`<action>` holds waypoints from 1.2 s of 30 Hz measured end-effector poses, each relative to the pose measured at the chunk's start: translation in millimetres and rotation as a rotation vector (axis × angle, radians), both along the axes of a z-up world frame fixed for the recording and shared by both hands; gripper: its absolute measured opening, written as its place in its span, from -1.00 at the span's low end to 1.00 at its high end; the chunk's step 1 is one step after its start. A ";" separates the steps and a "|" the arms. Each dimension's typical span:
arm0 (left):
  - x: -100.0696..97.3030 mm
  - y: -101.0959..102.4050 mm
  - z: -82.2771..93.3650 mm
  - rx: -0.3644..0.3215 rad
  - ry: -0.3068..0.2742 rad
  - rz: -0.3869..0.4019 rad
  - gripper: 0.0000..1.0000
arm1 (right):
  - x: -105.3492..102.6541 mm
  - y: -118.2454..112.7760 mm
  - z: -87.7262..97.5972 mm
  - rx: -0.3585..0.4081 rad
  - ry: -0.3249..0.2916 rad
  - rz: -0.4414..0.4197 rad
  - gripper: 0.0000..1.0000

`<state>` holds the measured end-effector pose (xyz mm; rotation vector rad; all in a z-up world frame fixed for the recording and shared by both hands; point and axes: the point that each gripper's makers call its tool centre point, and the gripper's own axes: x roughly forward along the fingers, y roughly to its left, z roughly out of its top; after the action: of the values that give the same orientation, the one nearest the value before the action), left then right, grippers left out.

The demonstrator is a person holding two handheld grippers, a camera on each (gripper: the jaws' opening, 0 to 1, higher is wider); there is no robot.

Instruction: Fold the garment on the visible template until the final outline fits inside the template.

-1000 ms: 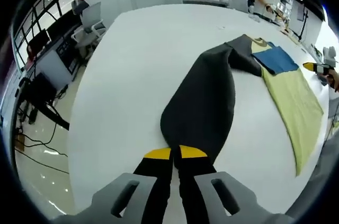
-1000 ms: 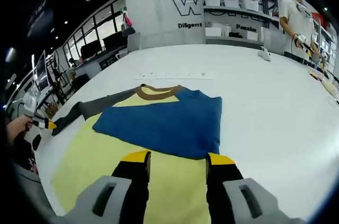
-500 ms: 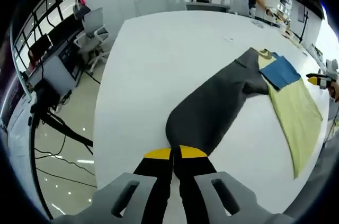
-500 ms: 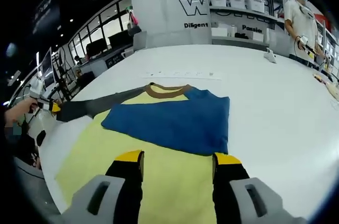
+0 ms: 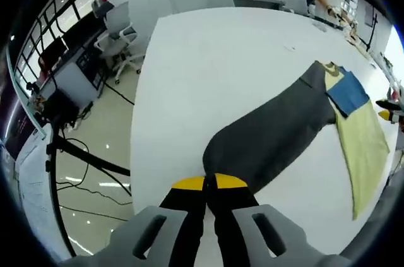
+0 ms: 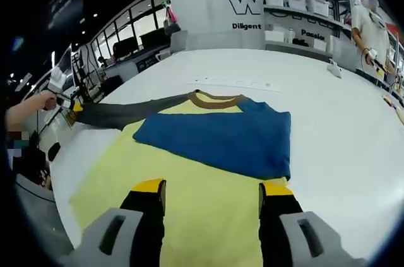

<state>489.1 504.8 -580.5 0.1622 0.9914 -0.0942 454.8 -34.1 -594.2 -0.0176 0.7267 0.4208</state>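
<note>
Two hand-held grippers work over a broad white desk (image 5: 208,71) where a long-sleeved shirt (image 6: 189,172) lies spread flat: pale yellow body, brown collar, one blue sleeve (image 6: 221,141) already folded across the chest, one grey sleeve (image 5: 271,137) stretched straight out to the side. The left gripper (image 5: 209,183) has its yellow-tipped fingers pinched together on the cuff end of the grey sleeve, drawing it taut and low over the desk, away from the shirt's body. To my eye, the step in hand is bringing that sleeve over the chest; done well, the cuff stays firmly pinched, rises just enough to clear the cloth, and is laid flat across the blue sleeve without dragging the body sideways. The right gripper (image 6: 213,188) hovers over the yellow lower body with its fingers spread wide apart, holding nothing. In the right gripper view, a person's hand (image 6: 47,100) reaches out at the sleeve's far end with the left gripper.
</note>
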 end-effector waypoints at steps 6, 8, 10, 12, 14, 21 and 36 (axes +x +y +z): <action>-0.8 -7.1 2.6 -0.004 0.046 0.024 -0.93 | -0.9 4.6 0.1 0.004 0.005 0.014 0.18; 0.6 -9.1 7.4 -0.003 0.064 0.049 -0.93 | -0.9 7.0 0.8 0.022 0.006 0.014 0.19; 2.1 -15.5 12.3 -0.001 0.063 0.048 -0.93 | -0.9 8.3 1.2 0.031 0.006 0.015 0.20; 4.5 -23.4 17.6 -0.003 0.065 0.038 -0.93 | -1.0 8.9 1.4 0.028 0.003 0.020 0.21; 7.6 -31.2 22.9 0.002 0.061 0.022 -0.93 | -1.6 9.4 1.2 0.030 0.007 0.020 0.21; 16.3 -61.1 37.8 0.013 0.064 0.001 -0.93 | -4.0 13.1 2.3 0.053 0.014 0.023 0.23; 40.7 -135.0 55.8 0.001 0.069 -0.076 -0.92 | -11.5 23.7 4.0 0.054 0.021 0.071 0.32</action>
<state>529.9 369.8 -524.7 0.1988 1.0545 -0.1703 443.3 -10.4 -590.2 0.0116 0.7369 0.5092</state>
